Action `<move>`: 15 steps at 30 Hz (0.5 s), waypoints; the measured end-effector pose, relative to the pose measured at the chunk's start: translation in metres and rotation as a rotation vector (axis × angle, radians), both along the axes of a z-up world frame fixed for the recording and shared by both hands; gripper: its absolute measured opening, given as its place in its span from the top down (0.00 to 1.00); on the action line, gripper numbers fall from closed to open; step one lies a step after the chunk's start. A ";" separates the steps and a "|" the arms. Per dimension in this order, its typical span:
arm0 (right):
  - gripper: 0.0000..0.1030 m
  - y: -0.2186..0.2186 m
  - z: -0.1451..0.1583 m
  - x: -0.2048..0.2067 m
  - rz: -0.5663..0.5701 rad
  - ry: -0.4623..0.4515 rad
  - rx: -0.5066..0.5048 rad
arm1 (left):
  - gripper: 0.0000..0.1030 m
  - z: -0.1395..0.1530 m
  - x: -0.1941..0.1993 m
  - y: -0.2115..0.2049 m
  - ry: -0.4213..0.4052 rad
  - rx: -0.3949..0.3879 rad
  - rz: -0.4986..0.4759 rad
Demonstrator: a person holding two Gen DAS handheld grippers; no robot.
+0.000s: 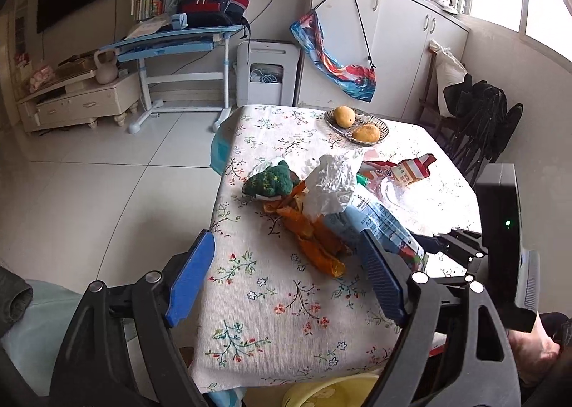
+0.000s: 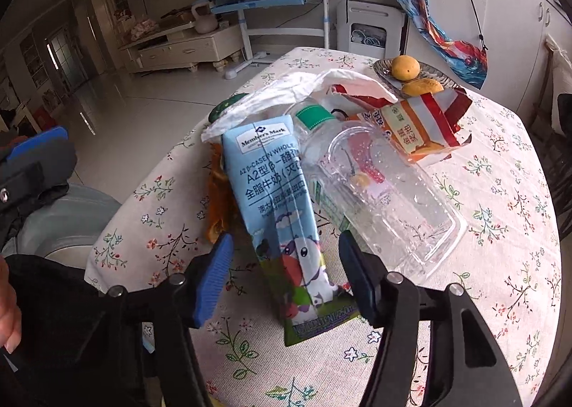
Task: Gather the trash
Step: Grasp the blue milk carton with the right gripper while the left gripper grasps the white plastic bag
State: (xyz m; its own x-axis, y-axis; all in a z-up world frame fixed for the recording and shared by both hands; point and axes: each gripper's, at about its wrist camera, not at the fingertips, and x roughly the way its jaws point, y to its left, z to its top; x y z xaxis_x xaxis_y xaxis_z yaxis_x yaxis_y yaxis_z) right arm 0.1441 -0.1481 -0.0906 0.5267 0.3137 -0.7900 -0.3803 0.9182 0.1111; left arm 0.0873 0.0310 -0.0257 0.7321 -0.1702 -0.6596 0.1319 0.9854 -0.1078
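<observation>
Trash [image 2: 286, 163] heaped on table; dish [image 2: 384, 72] holds two fruits; right gripper [image 2: 286, 278] straddles milk carton [image 2: 282, 214] loosely; left gripper [image 1: 286, 278] gapes empty.

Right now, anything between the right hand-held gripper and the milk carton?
Nothing visible. The milk carton already lies between the right hand-held gripper fingers, with gaps to both pads. The clear plastic container lies against the carton just beyond the right-side finger and may get nudged.

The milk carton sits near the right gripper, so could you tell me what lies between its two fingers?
In the right wrist view, the milk carton itself lies between the right gripper's fingers, gaps showing on both sides.
</observation>
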 end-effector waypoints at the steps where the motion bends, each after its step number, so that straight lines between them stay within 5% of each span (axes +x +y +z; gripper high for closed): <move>1: 0.55 -0.001 -0.002 0.001 0.001 0.014 0.009 | 0.23 0.001 0.006 -0.004 -0.002 -0.003 -0.014; 5: 0.67 0.000 -0.002 -0.005 0.014 0.029 0.008 | 0.23 -0.002 0.037 -0.028 -0.009 0.022 -0.061; 11: 0.68 -0.010 0.000 -0.020 -0.002 0.070 0.046 | 0.23 -0.012 0.089 -0.058 0.027 -0.004 -0.104; 15: 0.68 -0.025 0.000 -0.035 -0.023 0.096 0.057 | 0.23 -0.032 0.116 -0.077 0.120 -0.026 -0.120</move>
State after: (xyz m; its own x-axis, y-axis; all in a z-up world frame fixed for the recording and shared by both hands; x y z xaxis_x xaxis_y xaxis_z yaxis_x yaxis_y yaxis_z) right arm 0.1088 -0.1729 -0.0903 0.4567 0.3484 -0.8185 -0.3442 0.9177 0.1985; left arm 0.2035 -0.0457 -0.0573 0.6214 -0.2697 -0.7356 0.2329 0.9600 -0.1552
